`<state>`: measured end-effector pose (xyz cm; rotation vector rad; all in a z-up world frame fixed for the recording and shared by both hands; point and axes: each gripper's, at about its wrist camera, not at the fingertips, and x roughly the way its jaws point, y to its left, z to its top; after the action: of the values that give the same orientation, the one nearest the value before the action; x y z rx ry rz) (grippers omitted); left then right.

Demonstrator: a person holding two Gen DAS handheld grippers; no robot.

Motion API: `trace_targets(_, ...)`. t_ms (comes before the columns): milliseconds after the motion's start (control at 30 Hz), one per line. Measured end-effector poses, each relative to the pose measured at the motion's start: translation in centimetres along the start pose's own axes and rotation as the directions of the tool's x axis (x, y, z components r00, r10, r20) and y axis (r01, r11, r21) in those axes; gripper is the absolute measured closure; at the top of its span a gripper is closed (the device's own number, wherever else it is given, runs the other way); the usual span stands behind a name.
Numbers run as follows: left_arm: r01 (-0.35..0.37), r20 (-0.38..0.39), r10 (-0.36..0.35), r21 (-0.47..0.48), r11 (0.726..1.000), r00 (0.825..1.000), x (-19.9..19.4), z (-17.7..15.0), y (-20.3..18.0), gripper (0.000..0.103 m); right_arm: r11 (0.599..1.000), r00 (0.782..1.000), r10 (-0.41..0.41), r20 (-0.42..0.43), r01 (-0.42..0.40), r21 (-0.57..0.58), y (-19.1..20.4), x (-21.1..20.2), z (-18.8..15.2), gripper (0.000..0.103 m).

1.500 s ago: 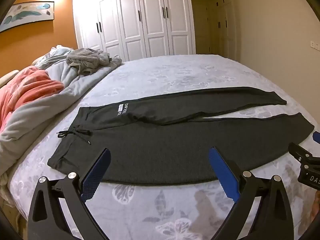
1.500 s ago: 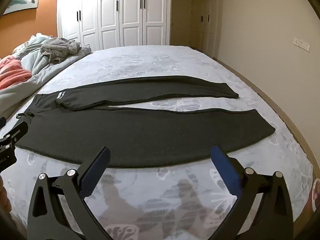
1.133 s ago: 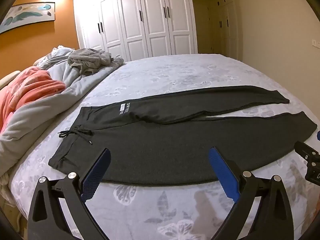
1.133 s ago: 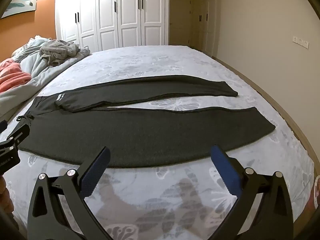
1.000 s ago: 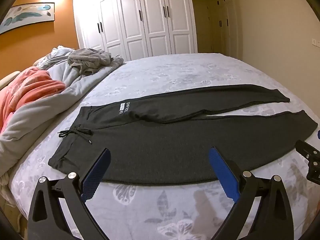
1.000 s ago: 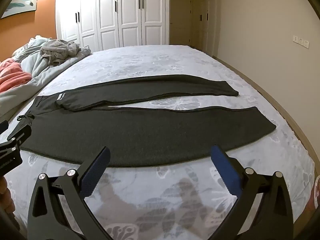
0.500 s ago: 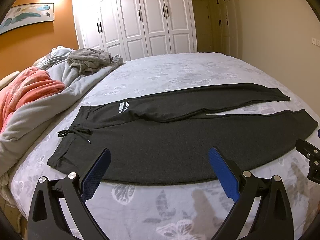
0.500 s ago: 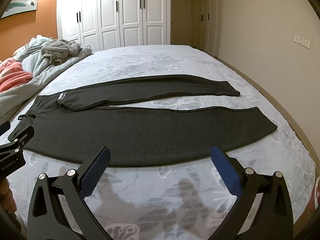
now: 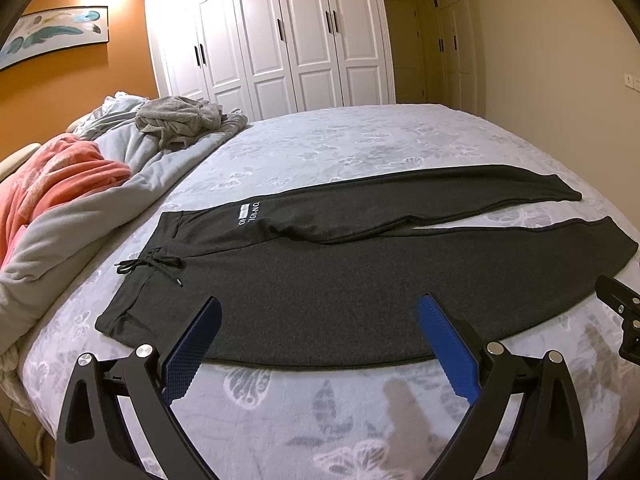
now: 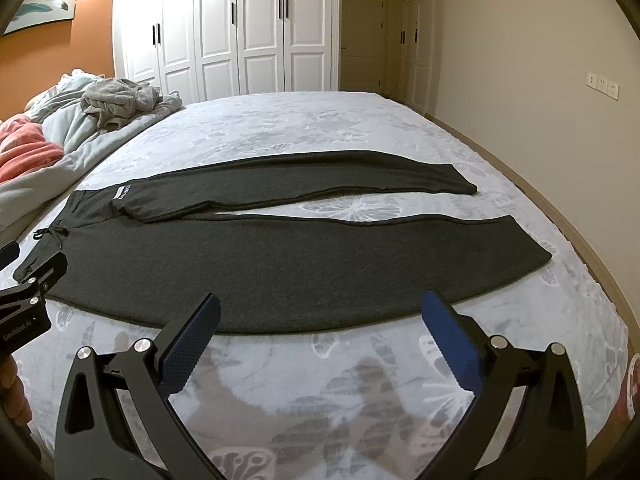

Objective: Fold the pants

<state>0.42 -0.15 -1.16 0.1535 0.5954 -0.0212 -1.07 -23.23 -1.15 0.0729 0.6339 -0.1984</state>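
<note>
Pants [image 9: 360, 280] lie flat; both hand-held grippers [image 9: 318, 344] [image 10: 320, 336] hover spread above the near edge.

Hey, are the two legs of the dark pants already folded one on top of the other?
No, the pants lie spread flat on the bed with both legs side by side, a strip of bedsheet showing between them.

Left gripper [image 9: 318, 312] and right gripper [image 10: 320, 306] are both held level, side by side, jaws spread wide, holding nothing.
</note>
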Motion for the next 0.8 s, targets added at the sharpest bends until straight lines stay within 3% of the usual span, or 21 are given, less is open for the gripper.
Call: trace_targets(800, 0.001, -0.004, -0.001, -0.001, 1.0, 1.0, -0.08, -0.08, 0.15, 0.006, 1.0, 1.0, 0.0, 0.001, 0.0, 0.002, -0.27, -0.19, -0.02, 0.005)
